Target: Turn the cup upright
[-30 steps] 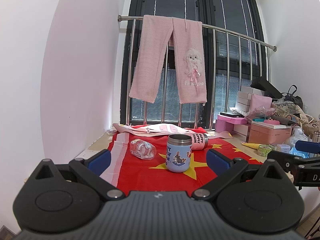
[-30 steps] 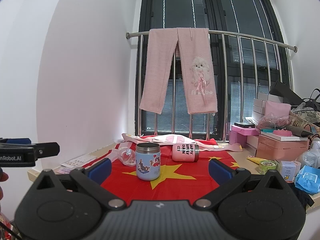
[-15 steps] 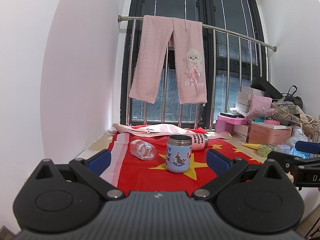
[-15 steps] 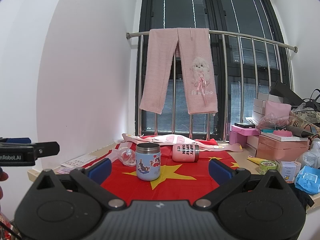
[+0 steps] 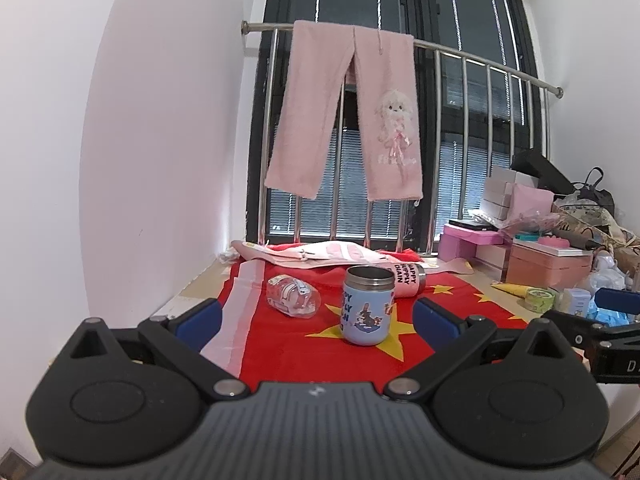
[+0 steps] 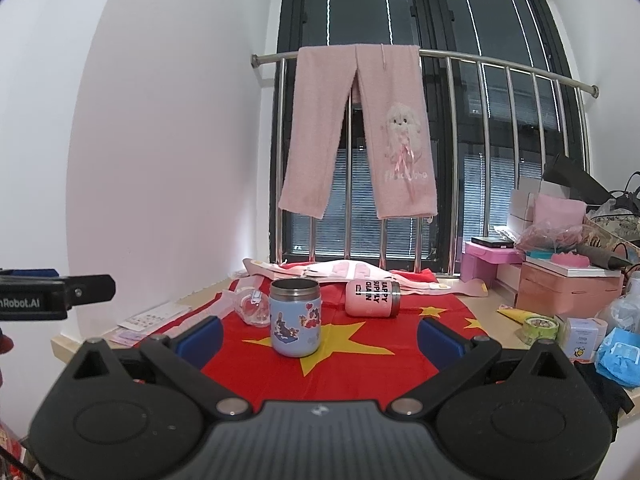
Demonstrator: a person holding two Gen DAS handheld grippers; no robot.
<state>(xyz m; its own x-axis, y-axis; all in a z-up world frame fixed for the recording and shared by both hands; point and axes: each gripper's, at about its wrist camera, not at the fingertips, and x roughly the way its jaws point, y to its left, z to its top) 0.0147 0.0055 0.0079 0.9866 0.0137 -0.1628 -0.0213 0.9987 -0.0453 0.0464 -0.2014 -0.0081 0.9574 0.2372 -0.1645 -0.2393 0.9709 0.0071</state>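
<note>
A blue cartoon cup (image 5: 367, 306) (image 6: 295, 317) stands upright on the red flag cloth (image 5: 304, 352) (image 6: 352, 356). A pink cup with black lettering (image 6: 373, 298) (image 5: 406, 279) lies on its side behind it. A clear glass cup (image 5: 293, 295) (image 6: 252, 304) lies on its side to the left. My left gripper (image 5: 316, 318) is open and empty, in front of the cups. My right gripper (image 6: 320, 334) is open and empty, also short of the cups. Each gripper shows at the edge of the other's view.
Pink boxes (image 6: 568, 288), tape roll (image 6: 541, 327), small cartons and blue packets (image 6: 618, 354) crowd the table's right side. Pink trousers (image 6: 360, 132) hang on a steel railing at the back. White wall on the left. Papers (image 6: 156, 318) lie at the left table edge.
</note>
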